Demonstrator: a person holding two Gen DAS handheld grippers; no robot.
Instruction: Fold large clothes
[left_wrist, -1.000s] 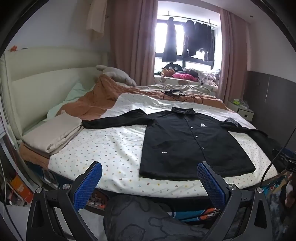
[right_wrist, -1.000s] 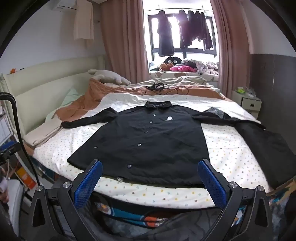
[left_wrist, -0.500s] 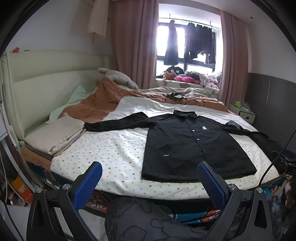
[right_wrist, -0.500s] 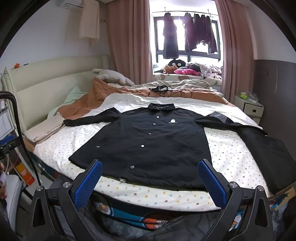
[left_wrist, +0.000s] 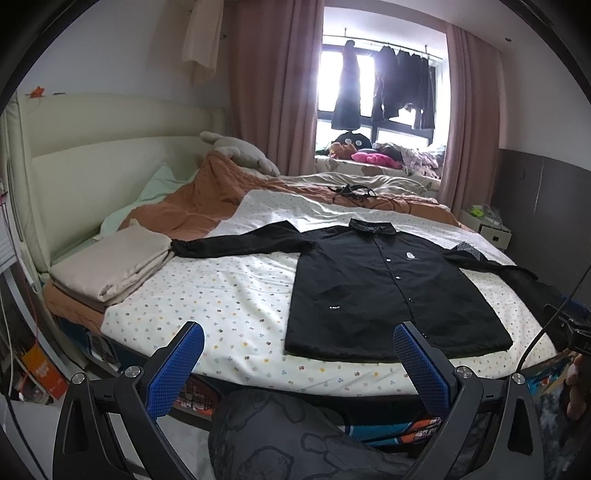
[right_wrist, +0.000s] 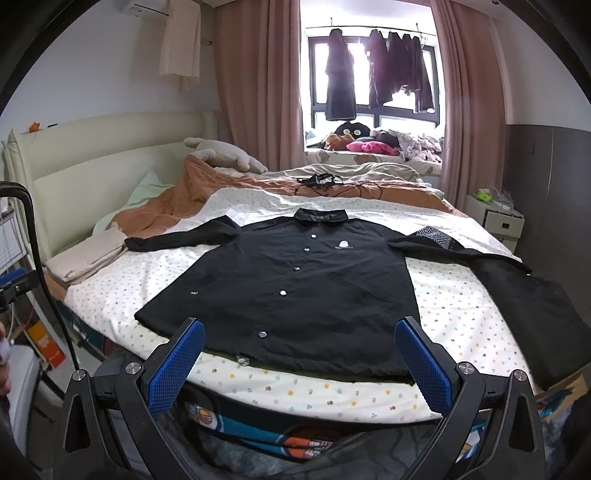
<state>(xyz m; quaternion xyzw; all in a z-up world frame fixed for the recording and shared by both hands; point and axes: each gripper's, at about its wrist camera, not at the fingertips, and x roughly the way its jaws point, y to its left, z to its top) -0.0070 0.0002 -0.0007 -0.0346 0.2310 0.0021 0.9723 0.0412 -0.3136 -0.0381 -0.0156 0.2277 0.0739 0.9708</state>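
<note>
Bed (left_wrist: 229, 295) holding shirt (right_wrist: 295, 280) lying flat, unfolded; left gripper (left_wrist: 295, 365) and right gripper (right_wrist: 297, 363) hovering wide open, gripping nothing; folding not starting yet.

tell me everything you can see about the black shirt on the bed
The black shirt is a large, long-sleeved, collared garment of thin, matte woven-looking fabric. It lies flat and face up on the dotted bedsheet, buttoned, collar toward the window, hem near the foot edge. Pale round buttons run down the front, with a small white logo on the chest and a tiny white tag lower down. Both sleeves are spread outward; one cuff reaches the folded beige bedding, the other sleeve shows a patterned patch. Neither gripper touches it.
</note>
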